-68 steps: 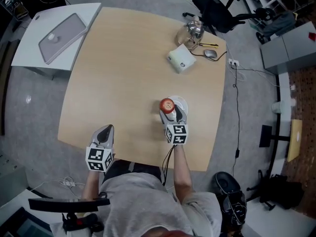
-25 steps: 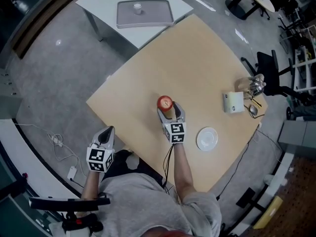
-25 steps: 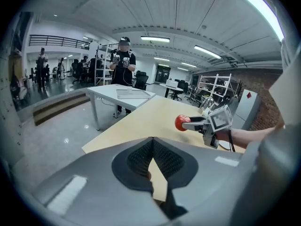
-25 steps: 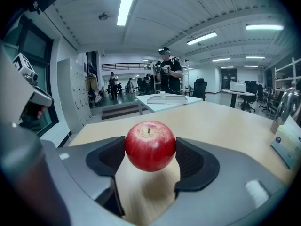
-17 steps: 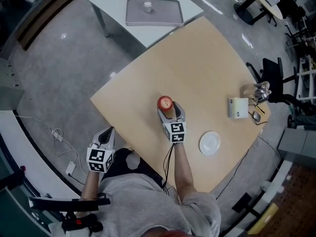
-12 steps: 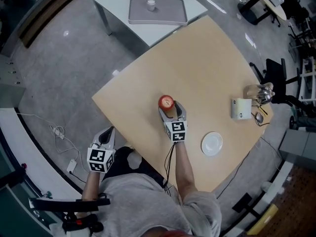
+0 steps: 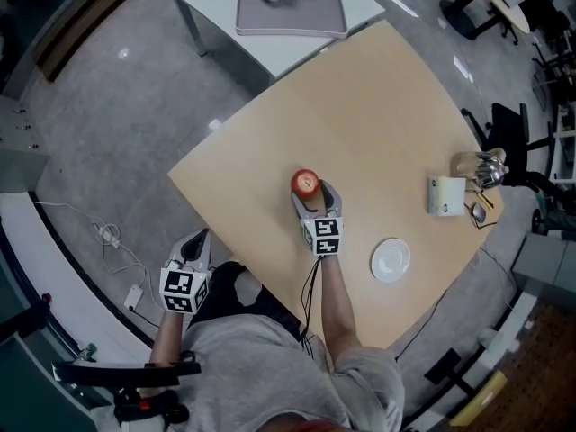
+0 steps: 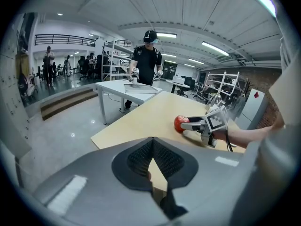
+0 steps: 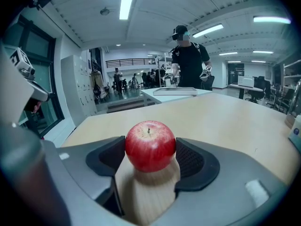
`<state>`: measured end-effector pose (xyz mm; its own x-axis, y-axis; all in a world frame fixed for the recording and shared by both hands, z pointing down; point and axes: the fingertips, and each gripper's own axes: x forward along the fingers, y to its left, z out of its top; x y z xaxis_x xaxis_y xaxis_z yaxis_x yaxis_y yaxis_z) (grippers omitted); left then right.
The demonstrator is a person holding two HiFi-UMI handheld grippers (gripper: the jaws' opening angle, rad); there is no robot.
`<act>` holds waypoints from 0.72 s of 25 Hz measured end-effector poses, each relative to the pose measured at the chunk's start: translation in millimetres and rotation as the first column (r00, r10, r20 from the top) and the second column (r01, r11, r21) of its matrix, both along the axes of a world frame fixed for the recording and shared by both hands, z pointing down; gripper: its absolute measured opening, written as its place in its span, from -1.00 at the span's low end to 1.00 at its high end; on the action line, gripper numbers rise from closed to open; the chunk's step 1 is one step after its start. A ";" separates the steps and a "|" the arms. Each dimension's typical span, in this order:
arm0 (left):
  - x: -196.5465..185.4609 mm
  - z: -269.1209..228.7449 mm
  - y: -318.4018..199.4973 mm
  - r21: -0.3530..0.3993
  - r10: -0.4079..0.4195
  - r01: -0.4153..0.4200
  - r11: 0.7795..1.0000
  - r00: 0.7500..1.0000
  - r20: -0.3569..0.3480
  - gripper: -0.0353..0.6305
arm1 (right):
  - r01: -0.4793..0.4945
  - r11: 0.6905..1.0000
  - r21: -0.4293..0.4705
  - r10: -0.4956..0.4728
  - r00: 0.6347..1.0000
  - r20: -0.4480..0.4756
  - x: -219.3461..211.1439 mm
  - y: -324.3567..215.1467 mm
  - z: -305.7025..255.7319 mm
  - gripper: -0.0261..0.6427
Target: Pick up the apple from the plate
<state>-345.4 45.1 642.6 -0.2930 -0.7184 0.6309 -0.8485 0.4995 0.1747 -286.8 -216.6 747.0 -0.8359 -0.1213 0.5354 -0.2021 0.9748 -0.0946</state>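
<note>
A red apple (image 7: 306,183) sits between the jaws of my right gripper (image 7: 308,190), out over the middle of the wooden table (image 7: 378,97). In the right gripper view both pads touch the sides of the apple (image 9: 150,146), so that gripper (image 9: 150,157) is shut on it. I cannot tell whether the apple rests on the wood. The white plate (image 7: 391,260) lies bare to the right of that hand. My left gripper (image 7: 193,240) hangs off the table's near-left edge. Its pads meet in the left gripper view (image 8: 151,147), which also shows the apple (image 8: 180,123).
At the table's far right stand a white box (image 7: 446,195), a glass jug (image 7: 475,164) and a mouse (image 7: 478,212). A white side table bears a grey tray (image 7: 291,9); a person (image 9: 188,60) stands at it. An office chair (image 7: 513,142) is beyond the right edge.
The apple was over the plate at first; now my right gripper holds it left of the plate, which lies bare. The head view has swung round. The left gripper has kept its place.
</note>
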 end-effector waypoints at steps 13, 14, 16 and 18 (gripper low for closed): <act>-1.0 -2.6 1.9 0.009 0.003 -0.003 1.000 1.000 0.008 -0.83 | -0.040 0.999 -0.025 0.040 0.999 0.005 -1.1 -1.0 0.7 0.24; -0.5 -2.6 1.9 0.010 0.004 -0.005 1.000 1.000 0.008 -0.83 | -0.042 0.999 -0.024 0.043 0.999 0.006 -0.2 -1.0 -0.1 0.24; 1.0 -3.8 1.9 0.014 0.009 -0.009 1.000 1.000 0.011 -0.83 | -0.045 0.999 -0.022 0.045 0.999 0.009 1.6 -0.2 -2.9 0.24; 2.1 -5.7 1.1 0.020 0.014 -0.014 1.000 1.000 0.014 -0.83 | -0.047 0.999 -0.021 0.047 0.999 0.013 3.6 0.1 -6.7 0.24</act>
